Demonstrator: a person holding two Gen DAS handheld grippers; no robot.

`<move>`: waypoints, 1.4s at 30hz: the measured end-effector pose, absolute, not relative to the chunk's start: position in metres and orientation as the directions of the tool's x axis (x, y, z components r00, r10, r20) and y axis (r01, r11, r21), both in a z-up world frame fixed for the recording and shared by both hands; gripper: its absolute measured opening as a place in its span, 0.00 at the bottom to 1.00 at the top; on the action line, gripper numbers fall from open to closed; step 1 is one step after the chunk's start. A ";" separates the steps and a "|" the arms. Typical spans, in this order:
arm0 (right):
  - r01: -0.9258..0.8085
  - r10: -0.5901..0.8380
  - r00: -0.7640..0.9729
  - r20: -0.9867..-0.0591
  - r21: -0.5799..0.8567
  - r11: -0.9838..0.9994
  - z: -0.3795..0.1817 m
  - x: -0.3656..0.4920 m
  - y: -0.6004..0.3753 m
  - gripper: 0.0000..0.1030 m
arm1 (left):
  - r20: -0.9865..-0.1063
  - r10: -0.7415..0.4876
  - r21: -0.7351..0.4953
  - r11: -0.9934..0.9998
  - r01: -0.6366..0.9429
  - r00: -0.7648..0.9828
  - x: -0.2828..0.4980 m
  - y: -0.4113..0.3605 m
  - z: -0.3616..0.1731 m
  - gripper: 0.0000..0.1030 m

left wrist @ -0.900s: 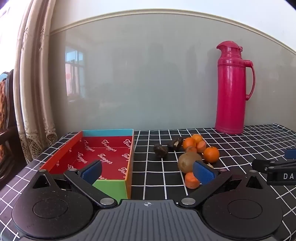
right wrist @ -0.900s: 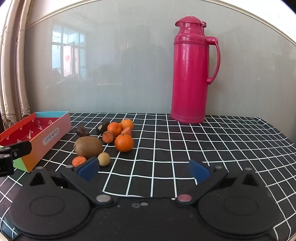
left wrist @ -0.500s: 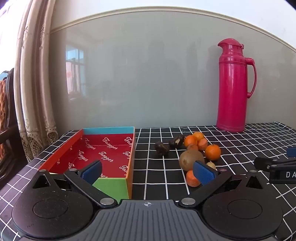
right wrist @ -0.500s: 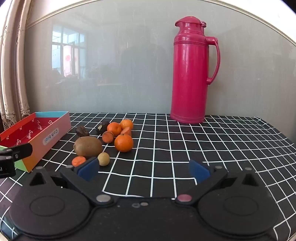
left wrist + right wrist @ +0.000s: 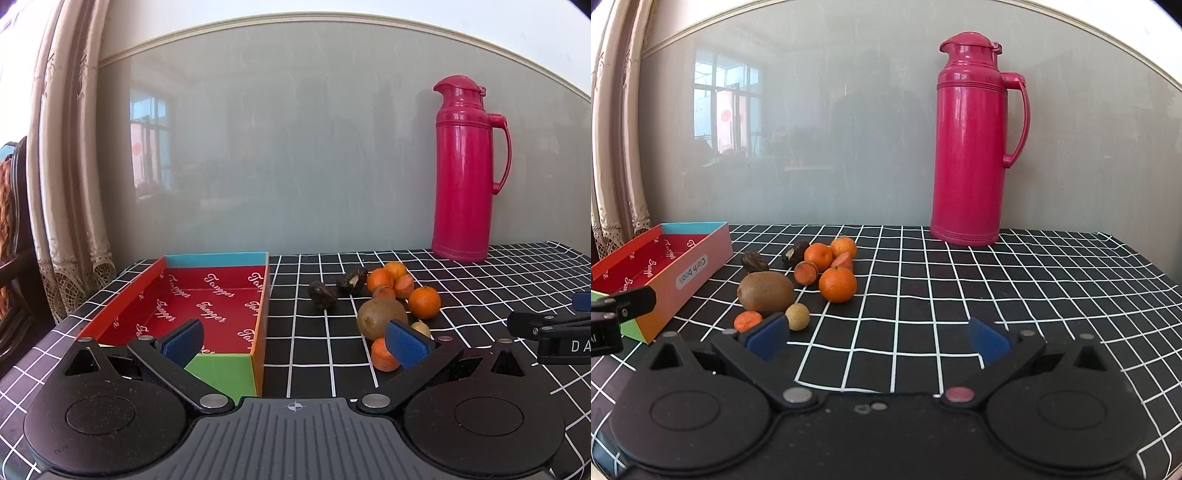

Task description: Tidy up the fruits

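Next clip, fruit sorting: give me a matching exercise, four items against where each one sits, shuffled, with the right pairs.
Items:
1. thermos
2. kiwi
3. box
4. right gripper

Places:
A. at the table's left end, nothing in it
B. at the back by the glass panel, upright
C. open over bare tablecloth, holding nothing
D. at the front of the fruit cluster, near a carrot slice

Pairs: 1-B, 2-D, 3-A, 4-C
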State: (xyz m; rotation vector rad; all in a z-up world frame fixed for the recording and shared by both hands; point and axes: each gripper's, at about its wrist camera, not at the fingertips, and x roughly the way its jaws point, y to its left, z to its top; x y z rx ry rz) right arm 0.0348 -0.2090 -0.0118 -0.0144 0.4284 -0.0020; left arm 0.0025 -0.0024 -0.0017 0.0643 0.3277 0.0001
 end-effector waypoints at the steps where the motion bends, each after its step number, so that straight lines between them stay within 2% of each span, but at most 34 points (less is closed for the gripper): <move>1: -0.001 -0.005 0.910 -0.416 -0.014 1.000 -0.012 0.035 -0.209 1.00 | -0.323 0.008 0.062 0.998 0.012 0.946 0.003 -0.002 -0.002 1.00; 42: 0.005 -0.005 0.908 -0.419 -0.002 1.000 -0.014 0.035 -0.210 1.00 | -0.324 0.003 0.064 0.998 0.018 0.946 0.003 -0.001 -0.001 1.00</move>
